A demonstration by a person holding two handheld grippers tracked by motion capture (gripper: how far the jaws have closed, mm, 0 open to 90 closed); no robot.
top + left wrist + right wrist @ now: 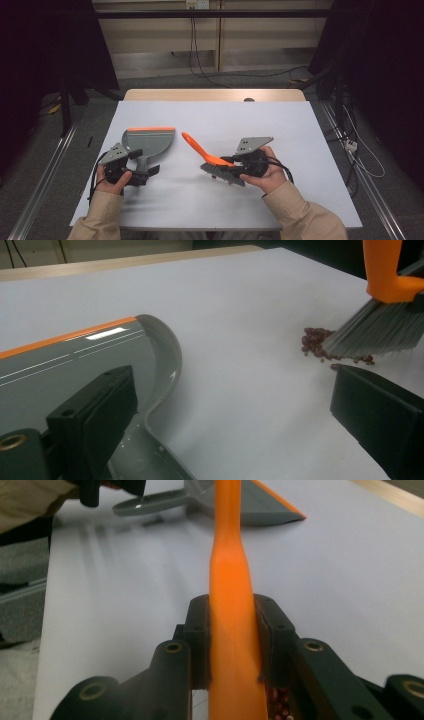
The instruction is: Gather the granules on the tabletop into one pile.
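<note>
Small heap of dark red beads (320, 342) on the white table (300, 130), right of centre, touching grey bristles of an orange-handled brush (212, 161). Brush handle clamped between the right gripper (234, 645) jaws. Grey dustpan (149, 141) with orange lip lying flat to the left; left gripper (235, 415) jaws spread wide beside its handle, holding nothing.

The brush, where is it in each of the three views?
High view: brush right of center, held in the right gripper.
Left gripper view: top right, bristles touching the red beads.
Right gripper view: orange handle up the center.
Shared landmark: dustpan.
</note>
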